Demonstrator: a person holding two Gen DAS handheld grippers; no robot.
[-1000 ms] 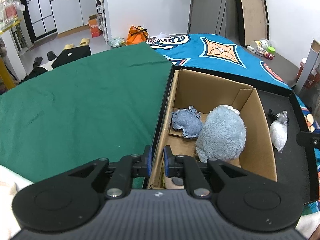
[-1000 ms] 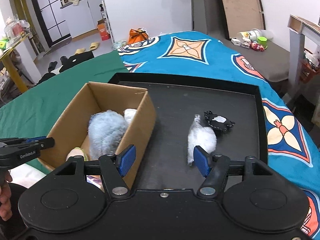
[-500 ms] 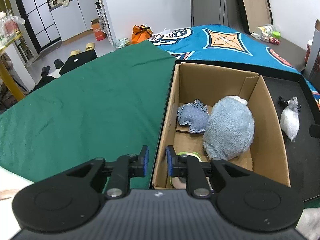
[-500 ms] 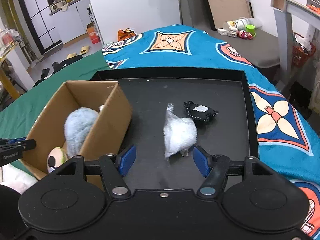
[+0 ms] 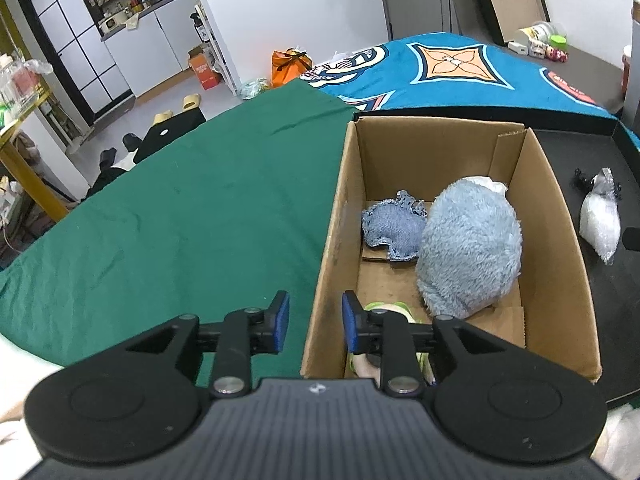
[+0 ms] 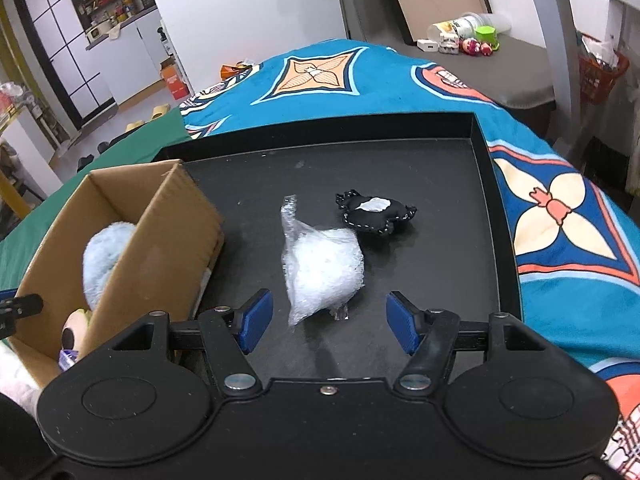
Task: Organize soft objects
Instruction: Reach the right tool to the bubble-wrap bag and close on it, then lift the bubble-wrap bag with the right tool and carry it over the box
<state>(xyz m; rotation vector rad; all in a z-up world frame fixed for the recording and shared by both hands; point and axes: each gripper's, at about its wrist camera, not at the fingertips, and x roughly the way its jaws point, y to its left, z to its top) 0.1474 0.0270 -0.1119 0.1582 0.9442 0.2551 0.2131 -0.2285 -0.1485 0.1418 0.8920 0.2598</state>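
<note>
A cardboard box [image 5: 556, 248] [image 6: 168, 232] stands on a black tray [image 6: 440, 168]. It holds a fluffy blue plush [image 5: 468, 248] [image 6: 100, 256], a small denim cushion [image 5: 394, 230] and a yellow-green toy [image 5: 386, 308], partly hidden. My left gripper [image 5: 312, 322] straddles the box's near left wall, jaws partly open, not touching it. On the tray lie a clear bag of white filling [image 6: 322, 268] [image 5: 600, 220] and a black-and-white stitched cushion [image 6: 374, 214]. My right gripper [image 6: 328, 322] is open, just in front of the bag, fingers either side.
The tray sits where a green cloth [image 5: 160, 220] meets a blue patterned blanket [image 6: 560, 220]. The tray's raised rim [image 6: 502, 216] runs along the right. Bottles and toys [image 6: 464, 34] stand on a far grey surface.
My left gripper has opened from nearly shut on the box wall. My right gripper has moved right and forward, so the bag now lies between its open fingers.
</note>
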